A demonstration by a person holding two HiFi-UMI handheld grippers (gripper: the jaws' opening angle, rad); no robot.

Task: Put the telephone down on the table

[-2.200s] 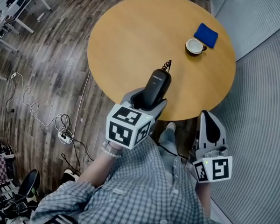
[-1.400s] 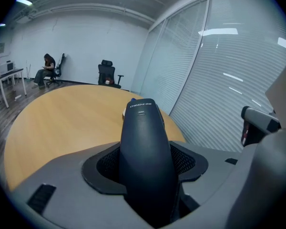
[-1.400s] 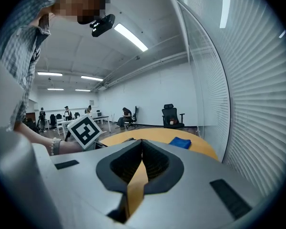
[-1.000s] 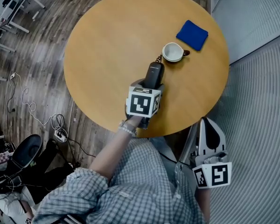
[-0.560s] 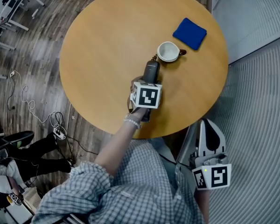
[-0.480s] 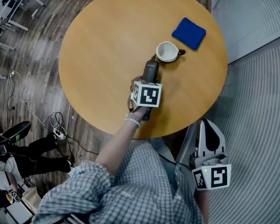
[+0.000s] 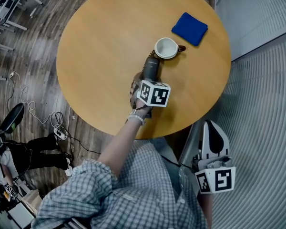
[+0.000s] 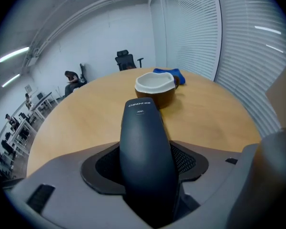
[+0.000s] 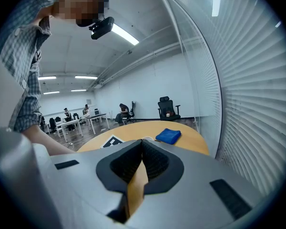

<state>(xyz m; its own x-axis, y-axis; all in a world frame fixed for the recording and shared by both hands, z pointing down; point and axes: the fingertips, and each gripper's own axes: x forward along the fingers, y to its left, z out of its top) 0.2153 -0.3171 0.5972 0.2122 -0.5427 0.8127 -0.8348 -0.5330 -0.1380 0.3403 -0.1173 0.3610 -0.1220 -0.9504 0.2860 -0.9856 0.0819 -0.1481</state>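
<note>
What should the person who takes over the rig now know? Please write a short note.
Left gripper shut on the telephone, low over the table, contact unclear, its tip near the cup; blue cloth beyond.
Right gripper shut, empty, off the table edge.
Done: telephone is above the table.
To do: set it down clear of the cup, open the jaws.

1. In the head view, your left tool (image 7: pixel 147 80) covers the telephone's (image 7: pixel 151 66) lower end, so you cannot tell whether it rests on the bench (image 7: pixel 100 42).
2. In the left gripper view, the cup (image 8: pixel 155 83) hides most of the blue cloth (image 8: pixel 175 75).
</note>
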